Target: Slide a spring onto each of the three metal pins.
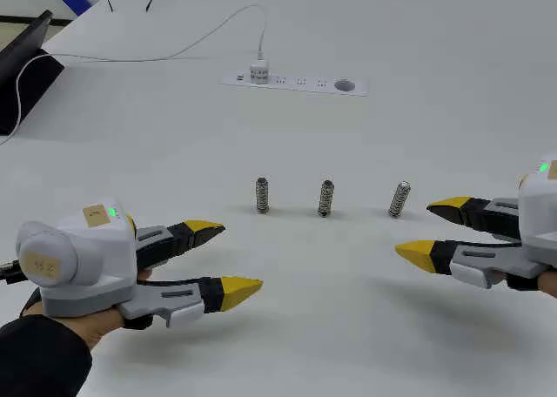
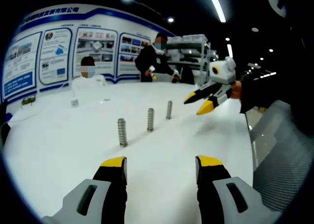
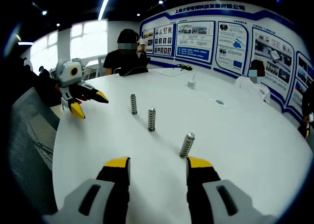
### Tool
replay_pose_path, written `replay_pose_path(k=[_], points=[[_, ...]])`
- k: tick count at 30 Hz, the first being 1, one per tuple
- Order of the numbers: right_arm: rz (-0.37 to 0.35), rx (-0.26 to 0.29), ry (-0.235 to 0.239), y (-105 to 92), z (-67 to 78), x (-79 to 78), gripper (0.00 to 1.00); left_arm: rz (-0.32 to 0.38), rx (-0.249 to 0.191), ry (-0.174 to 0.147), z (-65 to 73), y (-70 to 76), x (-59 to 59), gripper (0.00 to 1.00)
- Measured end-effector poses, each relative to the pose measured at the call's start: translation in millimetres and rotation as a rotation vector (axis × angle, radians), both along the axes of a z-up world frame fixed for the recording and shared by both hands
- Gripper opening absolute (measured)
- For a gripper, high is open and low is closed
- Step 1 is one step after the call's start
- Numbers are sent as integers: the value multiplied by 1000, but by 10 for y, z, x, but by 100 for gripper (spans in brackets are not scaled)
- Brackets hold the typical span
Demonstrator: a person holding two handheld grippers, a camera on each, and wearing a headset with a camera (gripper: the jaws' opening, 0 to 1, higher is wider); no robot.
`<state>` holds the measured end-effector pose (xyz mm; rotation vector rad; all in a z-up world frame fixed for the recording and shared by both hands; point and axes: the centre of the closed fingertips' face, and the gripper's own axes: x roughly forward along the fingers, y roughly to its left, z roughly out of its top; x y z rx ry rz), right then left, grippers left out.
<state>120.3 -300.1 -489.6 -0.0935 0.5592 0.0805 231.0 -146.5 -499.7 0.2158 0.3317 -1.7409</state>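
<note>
Already sleeved: three springs (image 1: 325, 198) stand upright over their pins (image 3: 190, 134), in a left-right row on the table (image 1: 392, 327).
Right gripper (image 1: 412, 228): spread, empty, just right of the tilted rightmost spring (image 1: 399, 199); nearer.
Left gripper (image 1: 241, 256): spread, empty, near-left of the row.

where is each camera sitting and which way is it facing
Head view: on the headset, looking down at the table; left gripper, right gripper and a dark sleeve show.
Left gripper view: on the left gripper, facing the springs and the right gripper; own fingers at bottom.
Right gripper view: on the right gripper, facing the springs and the left gripper; own fingers at bottom.
Shared: all three springs.
</note>
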Motion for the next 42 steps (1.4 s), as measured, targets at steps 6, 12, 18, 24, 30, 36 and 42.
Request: replay_pose_path(k=[6,12,18,24,30,36,42], points=[[-22,10,-23,-39,-2,-34,51,9,1,1,3,1,11,58],[-36,10,-36,-46,-7,-53,54,20,-1,2,9,-6,21,59],[-47,11,-45,-48,-10,-54,57,35,0,6,1,-9,44,61],[-64,12,-53,-72,-1,-51,58,51,-4,9,6,-12,74,61],[-75,8,-57,-91,-10,-57,59,65,-3,12,0,-15,102,62],[-83,15,-61,-102,-17,-49,60,73,-4,16,4,-13,117,62],[-82,18,-59,-91,-24,-44,60,76,-3,18,2,-11,123,62]])
